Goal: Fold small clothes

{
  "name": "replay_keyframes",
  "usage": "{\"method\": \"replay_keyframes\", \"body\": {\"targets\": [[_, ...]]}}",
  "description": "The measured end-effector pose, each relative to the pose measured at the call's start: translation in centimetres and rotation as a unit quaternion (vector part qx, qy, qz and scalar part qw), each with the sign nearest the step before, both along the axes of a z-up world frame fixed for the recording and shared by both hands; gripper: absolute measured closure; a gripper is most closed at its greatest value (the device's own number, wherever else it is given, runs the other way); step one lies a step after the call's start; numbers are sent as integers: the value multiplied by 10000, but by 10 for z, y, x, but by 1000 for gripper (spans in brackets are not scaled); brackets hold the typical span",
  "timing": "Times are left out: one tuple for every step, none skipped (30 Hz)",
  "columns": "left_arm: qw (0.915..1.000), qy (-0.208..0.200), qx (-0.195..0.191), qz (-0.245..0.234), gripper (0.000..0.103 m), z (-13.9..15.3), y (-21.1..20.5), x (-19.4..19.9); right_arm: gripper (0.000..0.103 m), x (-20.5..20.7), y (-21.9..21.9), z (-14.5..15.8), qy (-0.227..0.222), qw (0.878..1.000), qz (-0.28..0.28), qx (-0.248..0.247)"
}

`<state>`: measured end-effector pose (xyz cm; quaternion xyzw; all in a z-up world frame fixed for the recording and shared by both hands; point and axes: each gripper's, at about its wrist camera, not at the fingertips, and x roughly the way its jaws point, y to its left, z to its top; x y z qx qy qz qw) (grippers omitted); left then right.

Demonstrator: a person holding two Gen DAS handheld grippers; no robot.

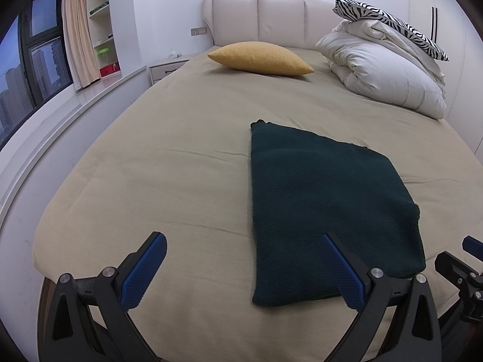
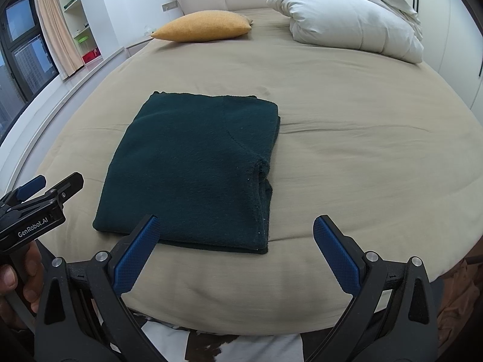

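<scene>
A dark green garment [image 2: 193, 172] lies folded into a flat rectangle near the foot edge of the bed [image 2: 362, 138]. The left gripper [image 1: 244, 268] and the right gripper [image 2: 235, 250] both hover over that edge, jaws spread wide, holding nothing.

Both grippers share one build: the left gripper [image 1: 244, 268] and right gripper [image 2: 237, 253] have black angular frames with triangular cut-outs, silver round pivot screws and blue textured finger pads [image 2: 135, 256] (white "GenRobot.AI" lettering marks the left one's side in the right wrist view)
</scene>
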<state>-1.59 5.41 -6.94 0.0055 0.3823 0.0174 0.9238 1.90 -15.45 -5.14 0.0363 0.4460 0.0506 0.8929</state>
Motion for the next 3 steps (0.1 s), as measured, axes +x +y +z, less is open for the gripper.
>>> {"method": "replay_keyframes", "body": {"targets": [[10000,4,2,0,0,0,-1,-1,0,0,-1,0,1,10000,-3,-2],[10000,13,-1,1,0,0,1,1,0,0,0,0,6,10000,-4,4],[10000,23,-6,-11,0,0,3,2,0,0,0,0,10,10000,-2,9]]}}
